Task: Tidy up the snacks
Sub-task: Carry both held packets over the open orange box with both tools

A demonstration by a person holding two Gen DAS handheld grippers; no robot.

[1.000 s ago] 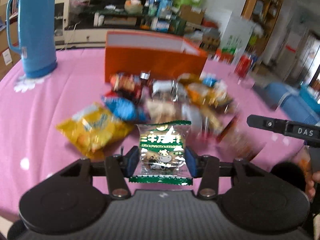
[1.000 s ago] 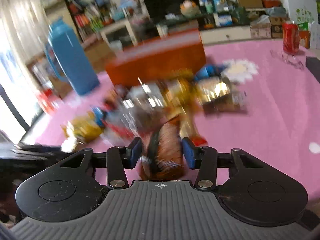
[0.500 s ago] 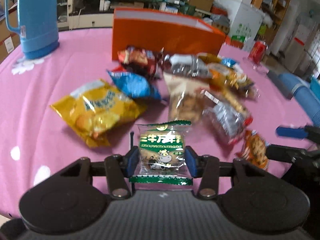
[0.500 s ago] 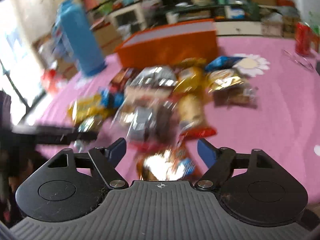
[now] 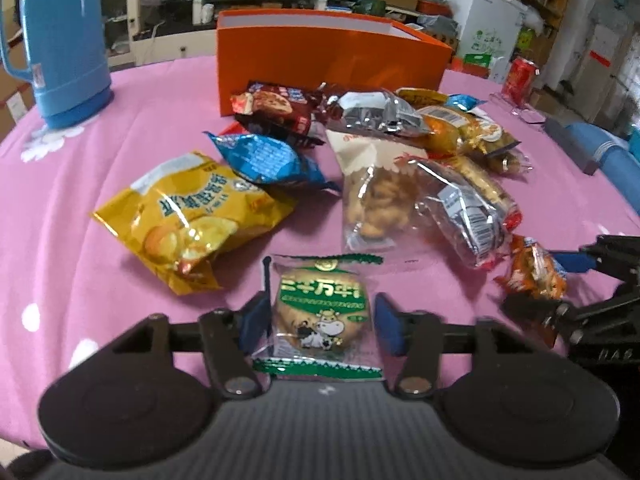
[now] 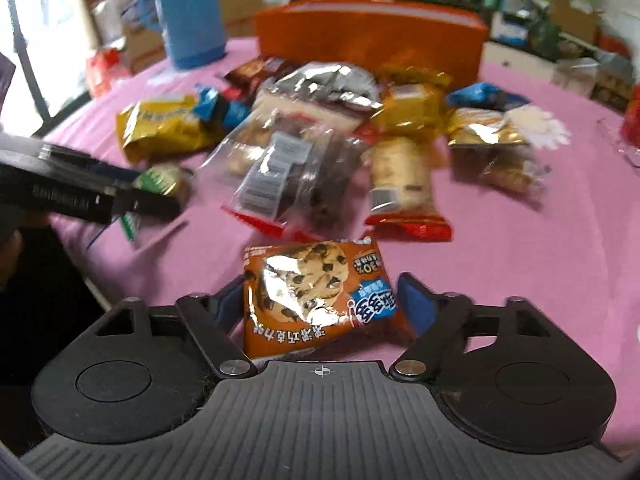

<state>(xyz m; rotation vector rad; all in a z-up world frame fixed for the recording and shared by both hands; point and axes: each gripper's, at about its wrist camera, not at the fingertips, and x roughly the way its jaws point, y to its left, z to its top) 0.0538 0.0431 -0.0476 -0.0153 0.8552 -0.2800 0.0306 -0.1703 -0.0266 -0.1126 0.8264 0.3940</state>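
My left gripper (image 5: pixel 320 316) is shut on a green-and-clear cow-print biscuit packet (image 5: pixel 322 314), low over the pink table. My right gripper (image 6: pixel 320 300) is open, its blue pads either side of an orange chocolate-chip cookie packet (image 6: pixel 316 296) that lies flat on the cloth. The cookie packet (image 5: pixel 534 272) and right gripper (image 5: pixel 576 280) also show in the left wrist view. A pile of snack bags lies ahead: a yellow chip bag (image 5: pixel 192 216), a blue bag (image 5: pixel 264 158), a clear peanut bag (image 5: pixel 376 196). An orange box (image 5: pixel 328 56) stands behind them.
A blue thermos (image 5: pixel 56 40) stands at the back left on the pink tablecloth (image 5: pixel 72 264). A red can (image 5: pixel 522 76) stands at the back right. The left gripper's body (image 6: pixel 80 196) crosses the left side of the right wrist view. Shelves and boxes fill the room behind.
My right gripper opened and let go of the cookie packet, which now lies flat on the table between its fingers. My left gripper came lower and nearer the table, still holding the cow packet.
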